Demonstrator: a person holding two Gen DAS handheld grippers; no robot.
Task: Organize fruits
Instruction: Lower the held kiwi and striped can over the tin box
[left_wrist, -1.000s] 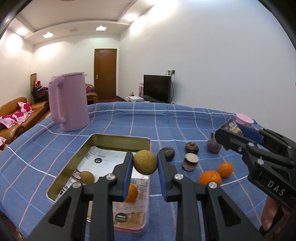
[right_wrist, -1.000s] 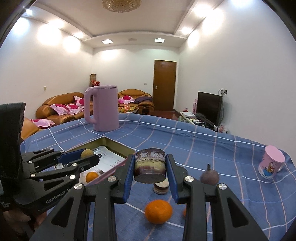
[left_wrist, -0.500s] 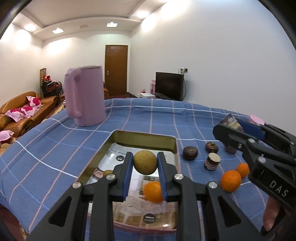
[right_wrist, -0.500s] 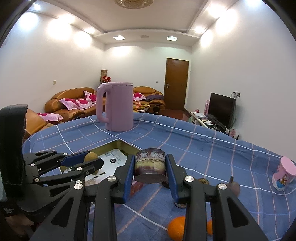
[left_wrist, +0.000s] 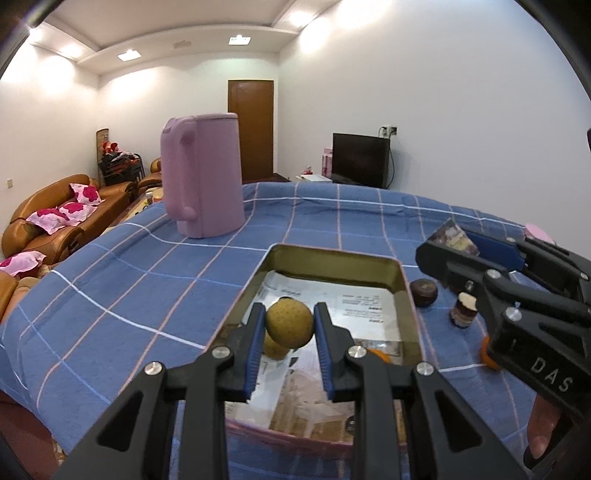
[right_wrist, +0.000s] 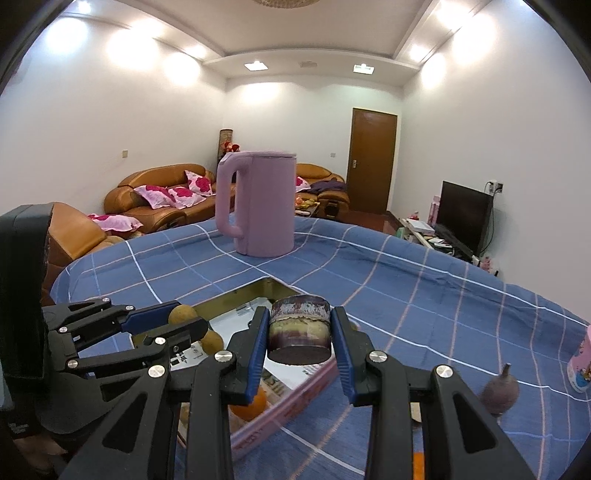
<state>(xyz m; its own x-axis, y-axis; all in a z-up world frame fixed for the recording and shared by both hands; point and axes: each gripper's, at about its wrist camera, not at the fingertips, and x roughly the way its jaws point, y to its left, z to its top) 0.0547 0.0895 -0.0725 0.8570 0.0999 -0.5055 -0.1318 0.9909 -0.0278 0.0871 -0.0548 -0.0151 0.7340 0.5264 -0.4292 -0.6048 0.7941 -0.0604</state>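
My left gripper (left_wrist: 290, 326) is shut on a round tan-yellow fruit (left_wrist: 290, 323) and holds it above the metal tray (left_wrist: 332, 260), near its left side. A second tan fruit (left_wrist: 273, 347) and an orange (left_wrist: 378, 355) lie in the tray. My right gripper (right_wrist: 299, 334) is shut on a short purple-and-cream cut fruit piece (right_wrist: 299, 332), held over the tray's right edge (right_wrist: 295, 391). The left gripper (right_wrist: 162, 325) shows at left in the right wrist view; the right gripper (left_wrist: 465, 251) shows at right in the left wrist view.
A tall pink kettle (left_wrist: 203, 175) stands on the blue checked tablecloth (left_wrist: 129, 273) behind the tray. Right of the tray lie a dark round fruit (left_wrist: 424, 292), a cut purple piece (left_wrist: 463, 312), a purple pointed fruit (right_wrist: 500, 395) and a pink cup (right_wrist: 580, 363).
Both grippers have moved left with their fruit. The left one now holds the tan fruit over the tray; the right one has come over the tray's right edge.
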